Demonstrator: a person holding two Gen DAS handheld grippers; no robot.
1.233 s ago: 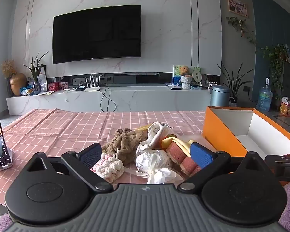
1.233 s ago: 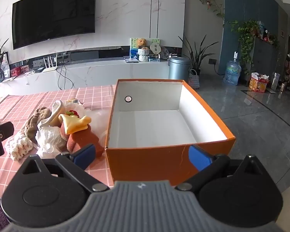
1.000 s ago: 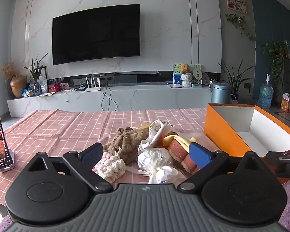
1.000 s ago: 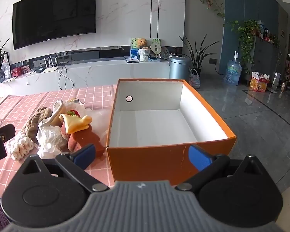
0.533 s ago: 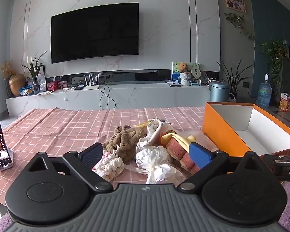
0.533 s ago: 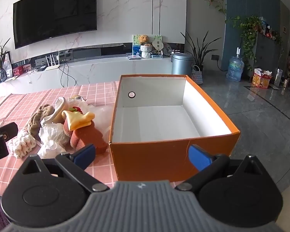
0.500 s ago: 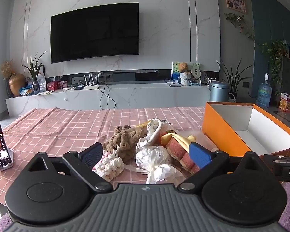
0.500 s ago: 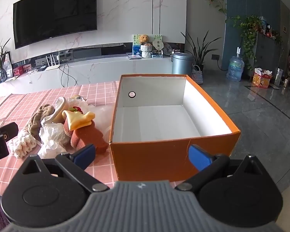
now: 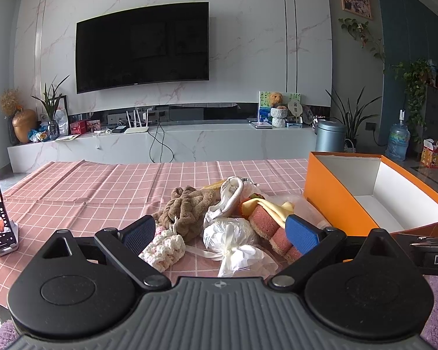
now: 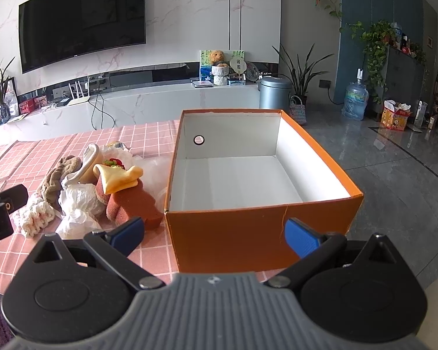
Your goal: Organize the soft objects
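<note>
Both grippers hover low at the table's near edge. Left gripper [image 9: 220,233], fingers spread wide and empty, faces the heap: pink-white crochet piece [image 9: 163,249], brown knotted towel [image 9: 187,208], white plastic bag [image 9: 230,233], red sponge [image 9: 265,223]. Right gripper [image 10: 214,233], fingers also apart, faces the orange box [image 10: 257,224] standing just beside the heap.

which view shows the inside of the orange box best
The right wrist view: the orange box sits straight ahead, its whole white floor and walls visible, with nothing inside. The left wrist view catches it at the right edge, showing only part of the interior.
</note>
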